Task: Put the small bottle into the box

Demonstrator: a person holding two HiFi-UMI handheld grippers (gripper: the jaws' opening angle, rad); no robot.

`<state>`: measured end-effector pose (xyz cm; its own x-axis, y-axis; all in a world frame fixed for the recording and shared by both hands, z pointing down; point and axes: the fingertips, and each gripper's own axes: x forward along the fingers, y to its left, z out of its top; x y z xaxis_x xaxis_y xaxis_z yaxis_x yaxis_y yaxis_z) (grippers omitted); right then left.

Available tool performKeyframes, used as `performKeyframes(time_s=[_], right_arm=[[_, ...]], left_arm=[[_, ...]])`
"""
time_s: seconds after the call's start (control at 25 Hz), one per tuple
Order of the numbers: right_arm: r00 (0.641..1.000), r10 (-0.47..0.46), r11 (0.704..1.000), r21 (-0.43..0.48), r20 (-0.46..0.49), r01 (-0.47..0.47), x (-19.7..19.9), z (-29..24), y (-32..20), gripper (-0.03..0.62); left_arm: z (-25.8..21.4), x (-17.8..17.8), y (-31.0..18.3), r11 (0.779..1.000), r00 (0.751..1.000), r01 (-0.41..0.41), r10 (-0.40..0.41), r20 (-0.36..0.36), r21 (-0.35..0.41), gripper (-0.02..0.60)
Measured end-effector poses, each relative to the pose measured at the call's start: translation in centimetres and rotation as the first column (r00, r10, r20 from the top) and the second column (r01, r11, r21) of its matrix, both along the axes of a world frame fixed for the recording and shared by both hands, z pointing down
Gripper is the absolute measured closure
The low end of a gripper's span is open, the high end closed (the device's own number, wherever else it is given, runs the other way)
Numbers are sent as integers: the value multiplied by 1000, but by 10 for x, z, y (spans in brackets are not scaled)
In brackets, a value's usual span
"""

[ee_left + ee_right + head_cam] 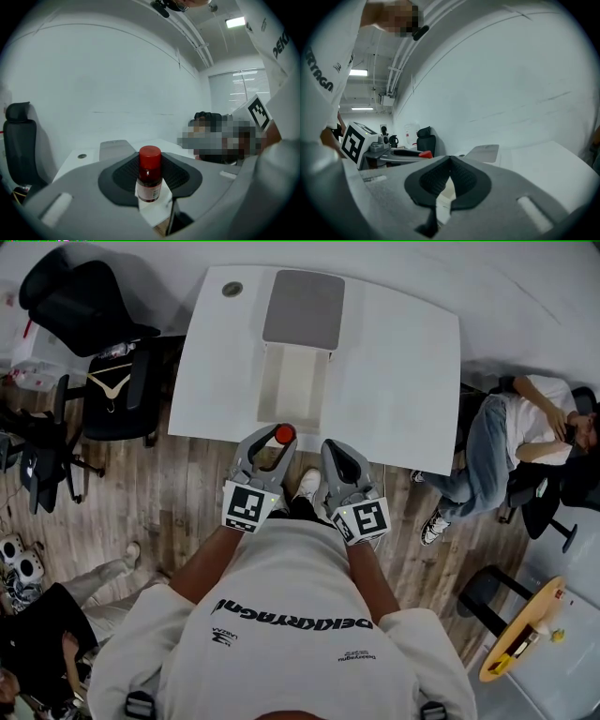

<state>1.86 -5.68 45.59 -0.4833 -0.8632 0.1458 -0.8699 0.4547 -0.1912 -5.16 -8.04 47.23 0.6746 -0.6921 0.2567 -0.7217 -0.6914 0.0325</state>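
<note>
Left claw [275, 436] grips the small bottle [150, 177], red cap up, at the near counter [403, 381] edge just below the open box [292, 390], centre of head view; right claw [449, 176] closed, empty

Bright, even overhead light fills the head view. The white surface [403, 362] is nearly washed out, shadows are faint and soft, and straight lines bow towards the edges. Both gripper views are round fisheye pictures with black corners. A ceiling lamp [235, 21] glares at upper right in the left gripper view, and strip lamps [358, 72] glare far left in the right gripper view. The small bottle [150, 180] is sharp. The left tongs [150, 164] and right tongs [449, 180] blur close to the lens.
</note>
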Motion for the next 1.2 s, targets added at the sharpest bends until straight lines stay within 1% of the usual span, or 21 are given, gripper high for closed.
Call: performKeyframes(time_s=[0.24,0.84,1.04,1.2], right_arm=[[1000,-16,1000,-26,6,16,4,11,-8,597],[999,-46,997,-59,9,46,10,27,-26,597],[999,-50,997,-61,-8,49,12,27,-32,597],[999,-42,996,-78,-9,41,16,32,-34,597]], left_arm=[[8,3,-18,1000,999,30,-30,15,-7,437],[27,14,-54,998,998,56,-55,31,-24,437],[32,16,-65,998,998,61,-60,25,-34,437],[39,21,-72,999,998,40,-39,48,-19,439]])
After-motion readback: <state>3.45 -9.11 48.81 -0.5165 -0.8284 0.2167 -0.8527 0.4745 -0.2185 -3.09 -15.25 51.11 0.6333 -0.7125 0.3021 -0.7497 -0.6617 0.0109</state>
